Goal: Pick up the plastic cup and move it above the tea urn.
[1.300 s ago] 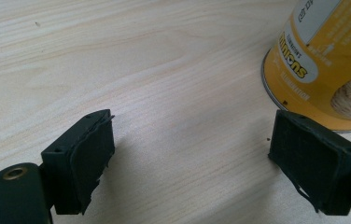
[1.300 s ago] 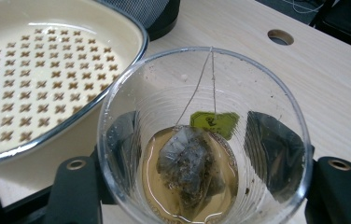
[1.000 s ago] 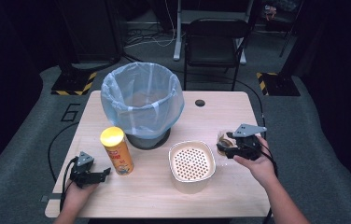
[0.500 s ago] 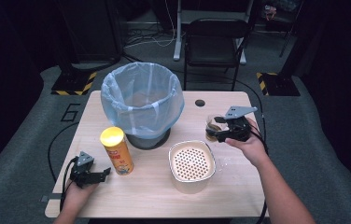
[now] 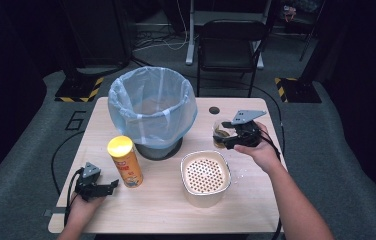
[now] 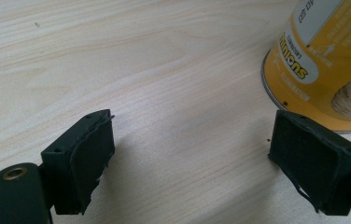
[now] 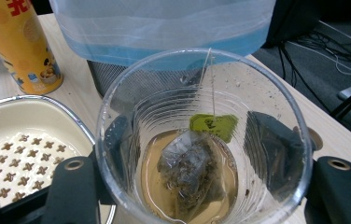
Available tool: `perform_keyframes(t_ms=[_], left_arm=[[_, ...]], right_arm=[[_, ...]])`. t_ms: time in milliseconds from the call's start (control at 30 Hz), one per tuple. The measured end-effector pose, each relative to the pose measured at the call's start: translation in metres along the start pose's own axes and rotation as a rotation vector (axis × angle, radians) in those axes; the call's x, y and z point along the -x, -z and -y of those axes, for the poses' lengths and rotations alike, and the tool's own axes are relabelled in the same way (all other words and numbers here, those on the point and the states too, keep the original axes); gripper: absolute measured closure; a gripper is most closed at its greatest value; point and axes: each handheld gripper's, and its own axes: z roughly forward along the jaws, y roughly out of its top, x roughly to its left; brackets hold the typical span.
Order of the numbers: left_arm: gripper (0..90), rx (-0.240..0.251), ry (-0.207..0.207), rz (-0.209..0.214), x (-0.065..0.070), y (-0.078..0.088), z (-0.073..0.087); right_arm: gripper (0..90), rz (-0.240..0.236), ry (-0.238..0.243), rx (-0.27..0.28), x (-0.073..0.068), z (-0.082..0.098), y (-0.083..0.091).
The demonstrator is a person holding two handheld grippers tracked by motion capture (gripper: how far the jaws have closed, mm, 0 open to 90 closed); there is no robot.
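The right gripper point(image 5: 229, 134) is closed around a clear plastic cup point(image 7: 201, 140) with a wet tea bag point(image 7: 187, 175), beside the perforated cream tray point(image 5: 205, 175). The left gripper point(image 6: 192, 161) rests wide open and empty on the light wooden table point(image 6: 141, 70), near the yellow snack can point(image 6: 327, 60).
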Motion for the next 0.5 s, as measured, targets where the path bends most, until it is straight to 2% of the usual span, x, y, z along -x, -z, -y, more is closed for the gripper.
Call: perform_keyframes(t_ms=[267, 500], left_arm=[[13.6, 0.000, 0.000, 0.000, 0.000, 0.000, 0.000], [13.6, 0.000, 0.001, 0.000, 0.000, 0.000, 0.000]], right_arm=[[35.6, 0.008, 0.073, 0.050, -0.006, -0.006, -0.001], [35.9, 0.037, 0.206, 0.093, -0.022, -0.009, 0.002]])
